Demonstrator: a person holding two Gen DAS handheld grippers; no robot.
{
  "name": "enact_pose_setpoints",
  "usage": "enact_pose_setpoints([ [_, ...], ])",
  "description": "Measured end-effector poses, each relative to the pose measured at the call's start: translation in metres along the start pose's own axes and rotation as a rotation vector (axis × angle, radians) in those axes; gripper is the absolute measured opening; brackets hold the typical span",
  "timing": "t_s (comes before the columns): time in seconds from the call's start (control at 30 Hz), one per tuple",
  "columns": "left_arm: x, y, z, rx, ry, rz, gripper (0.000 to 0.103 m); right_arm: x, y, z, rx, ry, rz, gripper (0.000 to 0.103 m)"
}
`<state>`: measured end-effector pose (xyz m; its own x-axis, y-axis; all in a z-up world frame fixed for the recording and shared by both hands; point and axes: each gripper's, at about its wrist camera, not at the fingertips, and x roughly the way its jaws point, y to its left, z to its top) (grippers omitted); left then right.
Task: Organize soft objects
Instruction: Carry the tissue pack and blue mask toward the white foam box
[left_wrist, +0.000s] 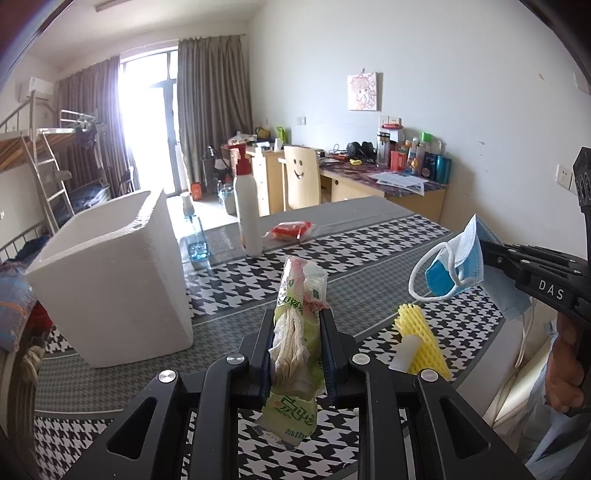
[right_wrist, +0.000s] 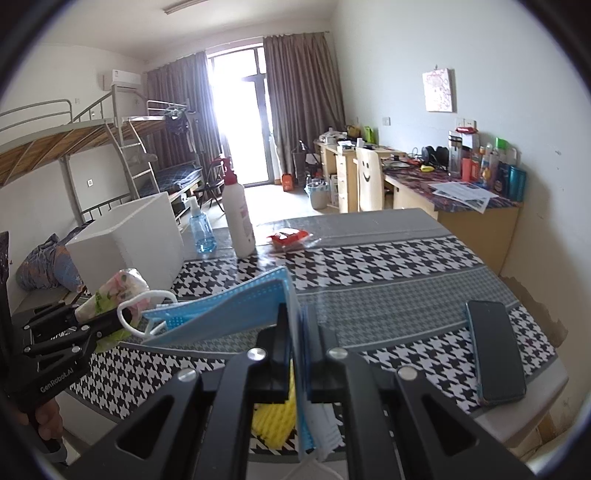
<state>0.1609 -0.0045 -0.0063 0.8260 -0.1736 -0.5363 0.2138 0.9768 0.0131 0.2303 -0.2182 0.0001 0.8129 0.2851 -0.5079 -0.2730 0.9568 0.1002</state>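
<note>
A: Start at the left. What is there?

B: A white foam box (left_wrist: 110, 273) stands open near the table's (left_wrist: 369, 236) left edge. By my guess it is the bin for the soft things.

A: And the left gripper (left_wrist: 297, 343)?

B: Nearly closed, its jaws squeezing a tissue pack (left_wrist: 295, 332) upright above the table's near edge. The pack is off the cloth.

A: Next along?

B: A yellow foam net (left_wrist: 421, 343) lies on the table near the front edge, between the two tools. A red packet (left_wrist: 291, 229) sits toward the far edge, beside a white bottle (left_wrist: 248, 214).

A: The right gripper (right_wrist: 299, 332)?

B: Fully closed on a folded blue mask (right_wrist: 236, 306), held in the air with its ear loops dangling.

A: What might fail?

B: The mask is thin and pinched at one fold, so it could slide out on the way. A loose loop might snag the other tool or the box rim. The pack's slick wrapper could slip too.

A: Far right?

B: A phone (right_wrist: 495, 354) near the right edge; a low swing could knock it.
</note>
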Motion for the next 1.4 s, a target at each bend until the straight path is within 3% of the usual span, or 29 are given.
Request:
enact_pose_setpoints([
  [1.07, -0.010, 0.030, 0.026, -0.092, -0.097, 0.119, 0.024, 0.007, 0.023, 0.029, -0.065, -0.049, 0.076, 0.008],
  [1.4, -0.014, 0.033, 0.036, -0.064, -0.122, 0.123, 0.024, 0.010, 0.036, 0.042, -0.084, -0.058, 0.090, 0.008],
])
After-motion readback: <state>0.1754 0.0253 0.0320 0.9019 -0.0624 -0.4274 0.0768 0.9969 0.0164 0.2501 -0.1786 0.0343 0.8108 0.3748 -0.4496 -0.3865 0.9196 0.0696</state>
